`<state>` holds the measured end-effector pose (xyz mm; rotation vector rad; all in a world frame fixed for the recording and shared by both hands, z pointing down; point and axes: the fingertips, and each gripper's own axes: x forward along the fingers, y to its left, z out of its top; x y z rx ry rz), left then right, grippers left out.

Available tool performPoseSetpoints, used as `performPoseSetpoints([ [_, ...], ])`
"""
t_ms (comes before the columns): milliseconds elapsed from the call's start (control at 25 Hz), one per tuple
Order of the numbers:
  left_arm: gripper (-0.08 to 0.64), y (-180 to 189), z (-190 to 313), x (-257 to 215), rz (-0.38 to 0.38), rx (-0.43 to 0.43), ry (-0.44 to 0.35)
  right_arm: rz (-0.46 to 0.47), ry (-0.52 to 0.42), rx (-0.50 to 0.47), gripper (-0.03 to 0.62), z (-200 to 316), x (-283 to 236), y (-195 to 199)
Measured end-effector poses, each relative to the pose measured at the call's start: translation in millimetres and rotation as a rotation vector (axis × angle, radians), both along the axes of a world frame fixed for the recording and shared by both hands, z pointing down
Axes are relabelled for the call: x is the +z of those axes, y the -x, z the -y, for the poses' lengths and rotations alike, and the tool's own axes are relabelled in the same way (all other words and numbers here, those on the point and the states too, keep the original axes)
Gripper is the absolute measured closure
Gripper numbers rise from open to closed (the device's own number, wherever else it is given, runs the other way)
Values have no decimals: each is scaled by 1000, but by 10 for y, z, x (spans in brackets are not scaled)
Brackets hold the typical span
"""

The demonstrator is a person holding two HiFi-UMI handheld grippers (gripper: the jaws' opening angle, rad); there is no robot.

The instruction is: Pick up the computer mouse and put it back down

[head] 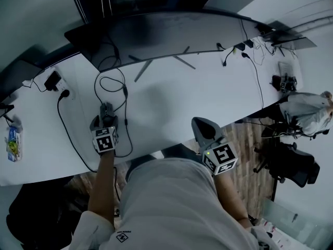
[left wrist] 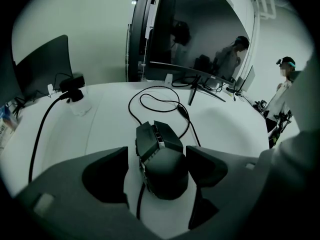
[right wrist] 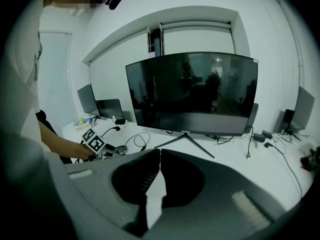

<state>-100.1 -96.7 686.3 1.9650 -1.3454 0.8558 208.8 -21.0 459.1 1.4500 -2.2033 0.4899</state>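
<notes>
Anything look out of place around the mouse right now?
Nothing stands out. The mouse sits on the desk between the open jaws of the left hand-held gripper, its cable loosely looped beyond. No spill or damage visible.

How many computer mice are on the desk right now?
1. The computer mouse lies on the desk between the open jaws of the left gripper. No other shows; one could be hidden.
</notes>
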Motion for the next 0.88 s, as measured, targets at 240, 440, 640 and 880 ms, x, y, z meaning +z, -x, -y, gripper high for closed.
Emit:
performPoseSetpoints([
  [240,212,45,-28,-188,-23,-14,-34,20,-17,-43,588,61,-26,123],
  [440,213,69,-62,-461,-53,-28,-85,39,-33,-92,588,125,-69,271],
  [640,273,26,-128,-841,-99,-5,-162,61,-47,-156,588,171,-105,466],
  [880,381,44,-222,-1328,-124,-16,-249,89,-62,-241,588,254,-162,724],
])
